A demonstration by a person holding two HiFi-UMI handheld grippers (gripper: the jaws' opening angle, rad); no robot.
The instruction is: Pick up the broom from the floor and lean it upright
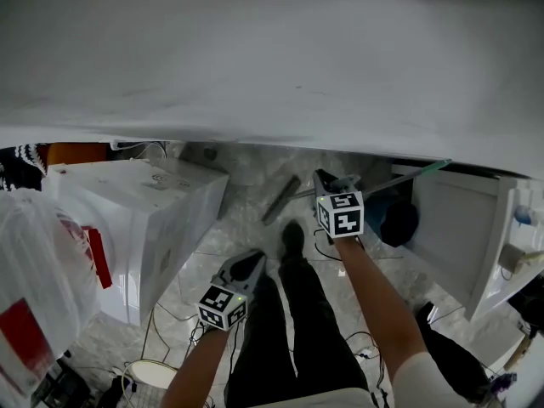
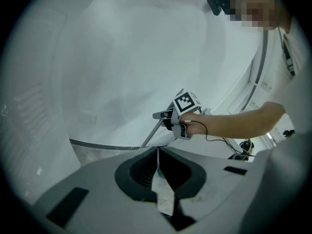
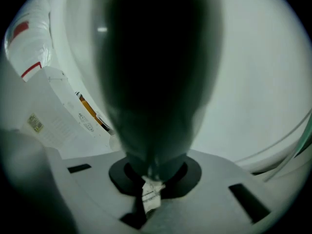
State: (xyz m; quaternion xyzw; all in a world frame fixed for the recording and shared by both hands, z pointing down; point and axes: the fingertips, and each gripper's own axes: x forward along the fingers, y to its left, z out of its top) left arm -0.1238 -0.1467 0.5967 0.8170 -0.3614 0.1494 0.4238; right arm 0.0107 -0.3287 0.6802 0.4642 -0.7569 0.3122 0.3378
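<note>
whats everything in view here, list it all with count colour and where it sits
broom handle: one, grey, slanting up from the floor into the right hand-held gripper
box: one, white, on the floor at left
plastic bag: one, white with red, far left
cabinet: one, white, at right
floor: grey, marbled, below
wall: white, ahead
trousers: one pair, black, the person's legs, centre
shoe: one, black, on the floor
left hand-held gripper: one, grey, jaws together, empty, low centre
right hand-held gripper: one, grey, closed on the broom handle
</note>
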